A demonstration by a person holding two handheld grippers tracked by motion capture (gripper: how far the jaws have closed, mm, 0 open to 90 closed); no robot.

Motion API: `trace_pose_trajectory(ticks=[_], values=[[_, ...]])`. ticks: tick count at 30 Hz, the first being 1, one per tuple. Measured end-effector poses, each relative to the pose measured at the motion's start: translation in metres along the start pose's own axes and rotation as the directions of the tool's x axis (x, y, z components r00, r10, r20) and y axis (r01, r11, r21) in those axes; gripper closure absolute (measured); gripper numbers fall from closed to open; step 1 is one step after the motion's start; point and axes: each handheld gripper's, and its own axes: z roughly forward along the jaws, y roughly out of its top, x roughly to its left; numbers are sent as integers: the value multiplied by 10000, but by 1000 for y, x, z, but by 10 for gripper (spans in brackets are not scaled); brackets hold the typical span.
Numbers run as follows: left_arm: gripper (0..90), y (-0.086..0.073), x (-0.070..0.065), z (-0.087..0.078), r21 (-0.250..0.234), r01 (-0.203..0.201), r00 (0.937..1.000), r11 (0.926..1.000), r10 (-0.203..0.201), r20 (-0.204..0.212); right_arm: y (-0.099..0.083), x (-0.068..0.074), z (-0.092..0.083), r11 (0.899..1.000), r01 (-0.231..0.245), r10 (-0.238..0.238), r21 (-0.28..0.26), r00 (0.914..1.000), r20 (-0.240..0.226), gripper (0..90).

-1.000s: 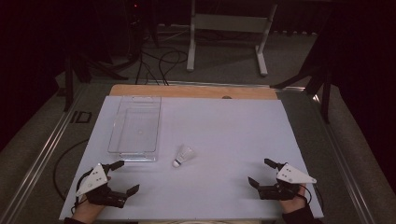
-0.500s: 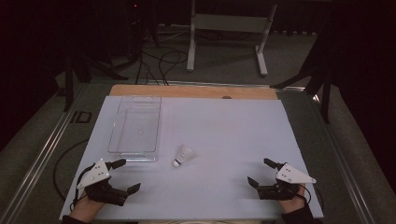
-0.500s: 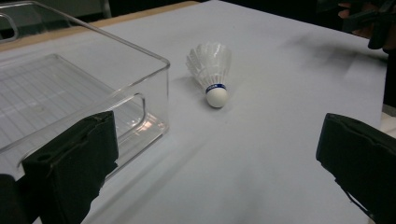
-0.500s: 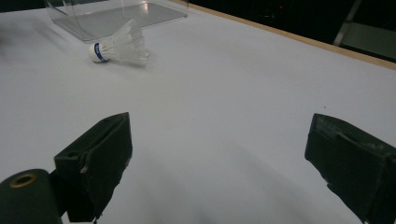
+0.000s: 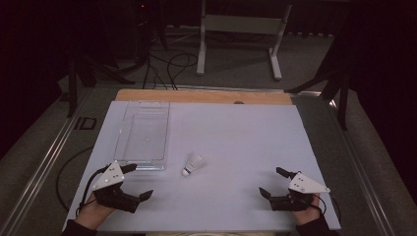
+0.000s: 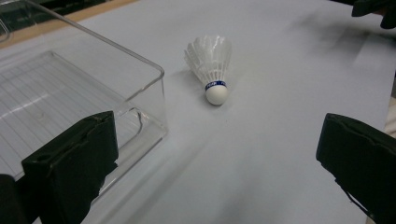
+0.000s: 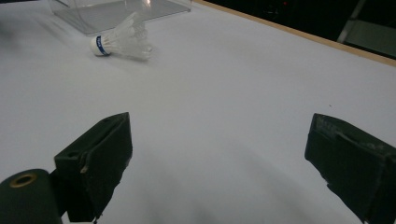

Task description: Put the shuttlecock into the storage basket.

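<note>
On the shuttlecock (image 6: 209, 66), a blue band, writing unreadable.

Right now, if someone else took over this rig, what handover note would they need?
Left claw: open, empty, at the near left of the table, aimed toward the shuttlecock.
Right claw: open, empty, at the near right.
Shuttlecock: lying on its side on the white surface, just right of the clear box's near corner, not touching it; cork end toward the person.
Clear box: open-topped, looks empty.
Done: nothing picked up yet.
Left: likely grasp the shuttlecock with the nearer left claw and place it in the box.
</note>
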Motion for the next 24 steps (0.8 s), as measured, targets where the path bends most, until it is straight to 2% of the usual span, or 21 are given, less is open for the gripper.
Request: trace_pose_trajectory(ticks=[4,10,16,18,23,24], values=[[0,1,-2,4,269,-21,10000,9996,24,-80,0,0,0,10000,-5,5,-15,10000,11,78],[0,5,-5,8,808,168,9998,9966,-158,-135,0,-1,-1,9999,-22,22,-108,10000,74,78],[0,11,-7,11,1403,368,9993,9894,-353,-130,0,-1,-1,9999,-73,75,-124,9999,113,78],[0,13,-8,12,1684,414,9991,9849,-397,-136,0,-1,-1,9999,-71,72,-123,9999,111,78],[0,14,-10,16,1931,442,9989,9802,-400,-256,0,-1,-1,9999,-48,50,-103,9999,130,78],[0,14,-11,16,2078,399,9991,9774,-356,-245,0,-1,-1,9999,-54,55,-112,9999,122,78]])
